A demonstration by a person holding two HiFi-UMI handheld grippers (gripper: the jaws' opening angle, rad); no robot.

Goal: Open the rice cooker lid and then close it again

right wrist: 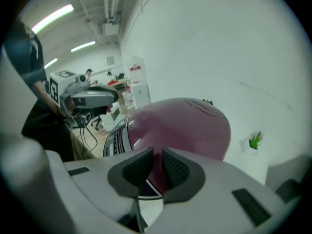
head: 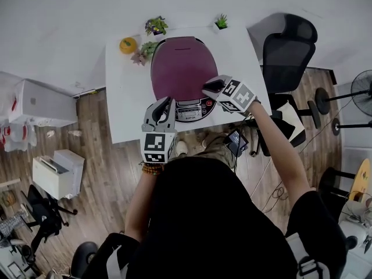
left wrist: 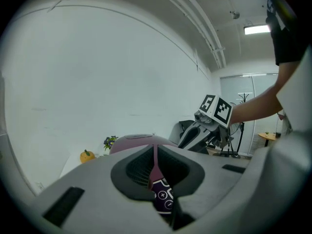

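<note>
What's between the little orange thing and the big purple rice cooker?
A small leafy plant stands there, close beside the rice cooker, with the orange thing on its other side. The head view shows it from above.

Maroon rice cooker on white table, left tool and right tool at its front.

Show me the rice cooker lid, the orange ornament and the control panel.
rice cooker lid (head: 183, 68): head view, middle of its purple top.
orange ornament (head: 128, 45): head view, its round body.
control panel (head: 190, 110): head view, its display.
</note>
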